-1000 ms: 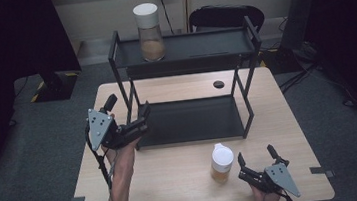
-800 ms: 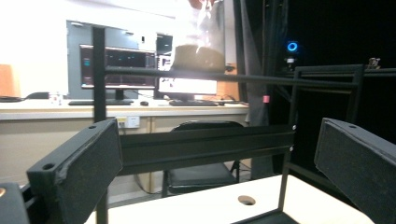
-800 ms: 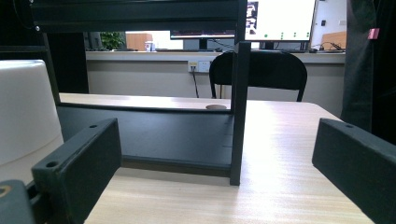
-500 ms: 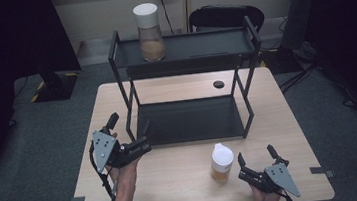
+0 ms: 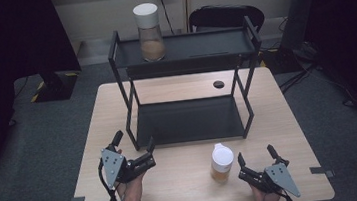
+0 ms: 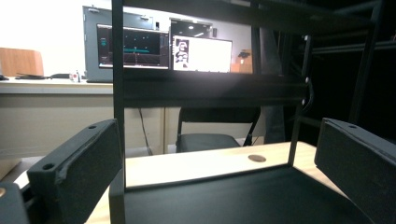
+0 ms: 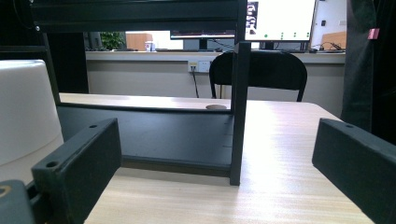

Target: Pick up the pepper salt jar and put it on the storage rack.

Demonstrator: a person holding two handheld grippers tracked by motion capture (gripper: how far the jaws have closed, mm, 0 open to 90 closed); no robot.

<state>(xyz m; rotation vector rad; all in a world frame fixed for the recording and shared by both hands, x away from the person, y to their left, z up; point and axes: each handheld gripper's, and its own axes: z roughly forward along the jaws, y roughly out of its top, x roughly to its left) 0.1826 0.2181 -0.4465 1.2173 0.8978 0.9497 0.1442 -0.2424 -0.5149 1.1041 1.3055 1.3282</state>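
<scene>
A small jar with a white lid (image 5: 221, 162) stands on the table near the front edge; its lid (image 7: 25, 112) shows at the left of the right gripper view. My right gripper (image 5: 255, 153) rests open just to the right of it, apart from it, jaws (image 7: 217, 135) wide with nothing between them. My left gripper (image 5: 134, 141) is open at the front left, aimed at the front-left post (image 6: 118, 93) of the black two-tier rack (image 5: 189, 122); its jaws (image 6: 219, 135) hold nothing. A taller jar of brown powder (image 5: 148, 25) stands on the rack's top shelf.
The rack takes up the middle and back of the wooden table (image 5: 186, 190). A small dark round disc (image 5: 218, 84) lies on the table behind the rack. A black chair (image 5: 228, 17) stands beyond the table's far edge.
My left gripper has dropped and pulled back toward the table's front edge, away from the rack's front-left post. The right gripper and the small jar have stayed put.
</scene>
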